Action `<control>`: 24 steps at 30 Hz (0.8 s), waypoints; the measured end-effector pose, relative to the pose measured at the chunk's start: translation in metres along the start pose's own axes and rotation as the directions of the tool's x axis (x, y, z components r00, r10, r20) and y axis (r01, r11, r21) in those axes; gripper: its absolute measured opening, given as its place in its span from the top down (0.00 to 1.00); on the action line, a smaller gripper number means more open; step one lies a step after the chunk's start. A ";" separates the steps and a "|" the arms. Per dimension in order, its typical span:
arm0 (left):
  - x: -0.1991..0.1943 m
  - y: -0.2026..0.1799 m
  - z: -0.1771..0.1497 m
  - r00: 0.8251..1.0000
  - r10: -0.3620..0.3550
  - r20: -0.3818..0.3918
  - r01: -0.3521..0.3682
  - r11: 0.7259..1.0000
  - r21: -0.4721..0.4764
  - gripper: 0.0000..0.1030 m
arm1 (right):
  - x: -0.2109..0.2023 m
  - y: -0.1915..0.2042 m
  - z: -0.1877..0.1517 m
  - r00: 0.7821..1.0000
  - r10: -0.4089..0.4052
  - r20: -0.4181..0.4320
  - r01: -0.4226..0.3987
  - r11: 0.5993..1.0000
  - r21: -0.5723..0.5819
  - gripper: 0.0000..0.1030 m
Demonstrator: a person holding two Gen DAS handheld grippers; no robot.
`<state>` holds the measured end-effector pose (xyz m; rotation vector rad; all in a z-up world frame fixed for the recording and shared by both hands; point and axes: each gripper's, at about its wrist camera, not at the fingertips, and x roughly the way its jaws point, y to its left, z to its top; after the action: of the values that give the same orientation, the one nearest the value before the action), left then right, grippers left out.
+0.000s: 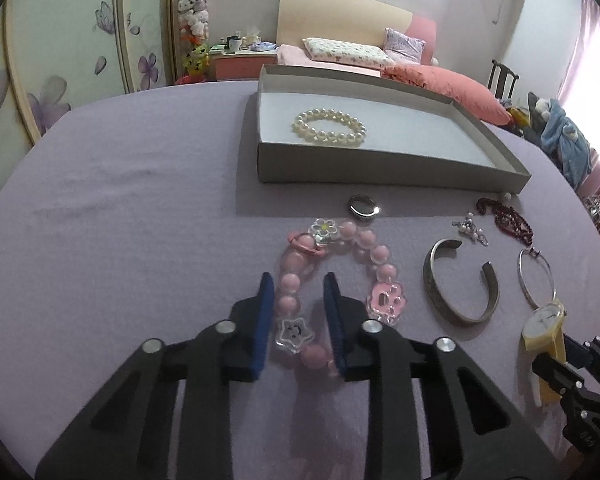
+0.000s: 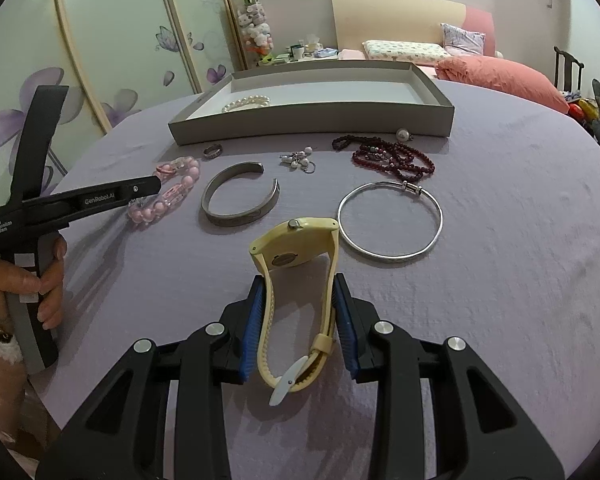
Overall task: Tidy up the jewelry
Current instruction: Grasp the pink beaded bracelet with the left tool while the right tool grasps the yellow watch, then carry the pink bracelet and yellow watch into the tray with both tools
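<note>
Jaws of the left gripper (image 1: 298, 304) are sitting low in the left wrist frame, pinching one side of the pink bead bracelet (image 1: 340, 280): the left pad is pressing on the outside of the bead strand, while the right pad is standing inside the loop. Contact on that inner pad looks close, but I cannot confirm firm pressure. The bracelet is lying flat on the lilac tablecloth (image 1: 120, 200), its star charm (image 1: 294, 333) between the pads.

The right gripper (image 2: 300, 300), lower centre of the right wrist frame, is clamping the yellow watch (image 2: 296, 248) by its strap, both pads pressing the strap sides, the watch face tilting up ahead of the fingertips.

The grey tray (image 1: 380, 168) is sitting at upper centre, already holding a pearl bracelet (image 1: 329, 126). Other pieces are waiting on the cloth in front of it: ring (image 1: 364, 209), silver cuff (image 1: 460, 284), thin bangle (image 2: 390, 220), dark red beads (image 2: 392, 158), pearl earrings (image 2: 298, 160).

Step in hand, by my judgement: securing both pieces for transfer to the tray. To do it well:
- be gripping on a round bead, not the slippery charm;
- be lifting straight up so the elastic loop is hanging free and not dragging the ring or cuff;
- be carrying high enough to clear the tray's near wall;
- be setting down apart from the pearls.
</note>
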<state>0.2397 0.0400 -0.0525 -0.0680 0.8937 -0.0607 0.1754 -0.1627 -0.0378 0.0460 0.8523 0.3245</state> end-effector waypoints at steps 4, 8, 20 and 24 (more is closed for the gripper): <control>0.000 -0.005 0.000 1.000 0.019 -0.004 -0.019 1.000 0.023 0.76 | 0.000 -0.001 0.000 1.000 0.002 0.000 -0.002 1.000 0.005 0.66; 0.000 -0.009 -0.002 0.999 0.041 -0.006 -0.041 0.998 0.046 0.78 | 0.000 -0.001 0.000 1.000 0.002 0.000 -0.002 1.000 0.005 0.66; -0.014 -0.007 -0.004 0.999 0.009 0.043 -0.010 0.999 0.034 0.87 | -0.001 0.002 -0.001 1.000 -0.013 0.002 0.013 1.000 -0.005 0.66; -0.045 -0.002 -0.006 0.990 -0.043 0.137 0.040 0.999 0.024 0.87 | -0.003 0.000 -0.001 1.000 -0.017 0.008 0.017 1.000 -0.003 0.66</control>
<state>0.2065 0.0413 -0.0211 -0.0701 0.7539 -0.1029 0.1727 -0.1638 -0.0359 0.0369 0.8438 0.3095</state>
